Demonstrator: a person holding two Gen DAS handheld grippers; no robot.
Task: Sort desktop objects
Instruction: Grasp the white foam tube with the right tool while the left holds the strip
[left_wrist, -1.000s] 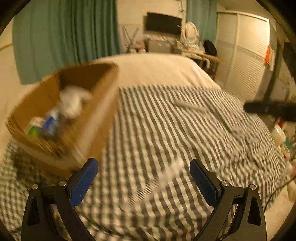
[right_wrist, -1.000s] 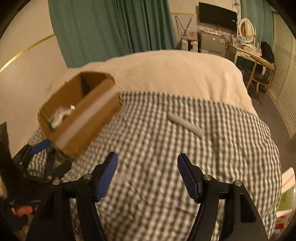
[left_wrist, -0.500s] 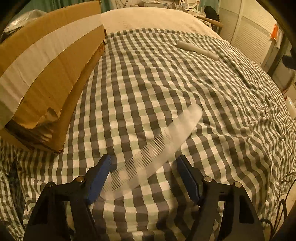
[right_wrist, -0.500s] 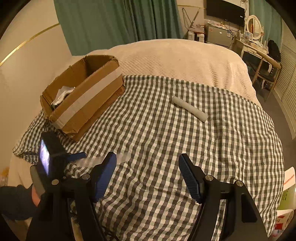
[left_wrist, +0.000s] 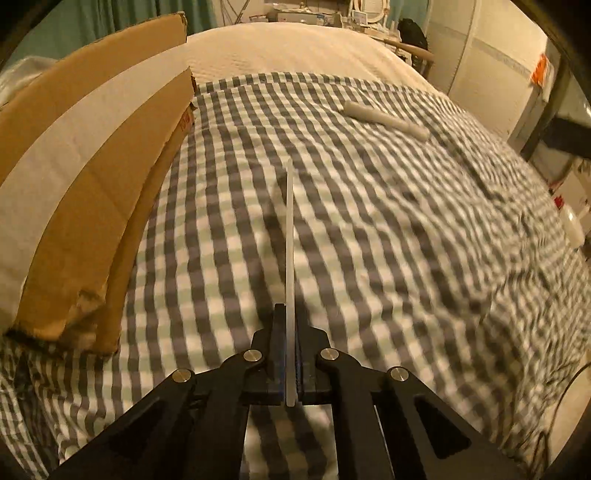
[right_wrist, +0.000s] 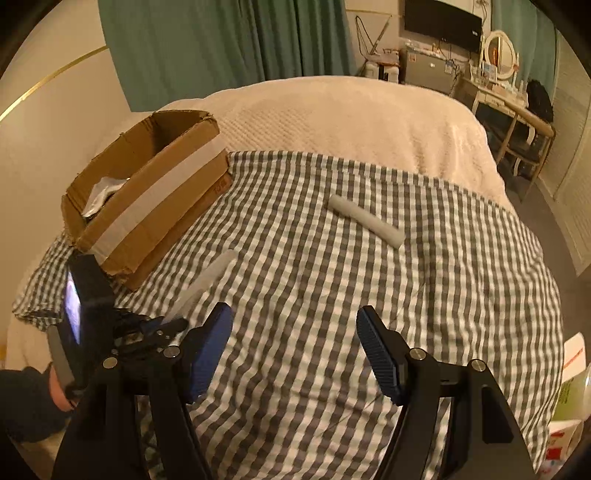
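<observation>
Green curtains (right_wrist: 229, 48), wall television (right_wrist: 443, 18), dressing table (right_wrist: 506, 96), warm dim light.

Location: a bedroom in a home. Indicators: a bed (right_wrist: 332, 110) with a cream cover, overlaid by a checked sheet (right_wrist: 406, 295); green curtains (right_wrist: 221, 44) on the far wall; a wall-mounted television (right_wrist: 443, 18); a dressing table (right_wrist: 509, 99) carrying an oval mirror (right_wrist: 499, 51); panelled wardrobe doors (left_wrist: 491, 74).

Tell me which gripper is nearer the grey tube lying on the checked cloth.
Right. The right gripper hangs open just short of the grey tube; the left gripper, shut on the clear comb, sits farther off by the cardboard box.
</observation>
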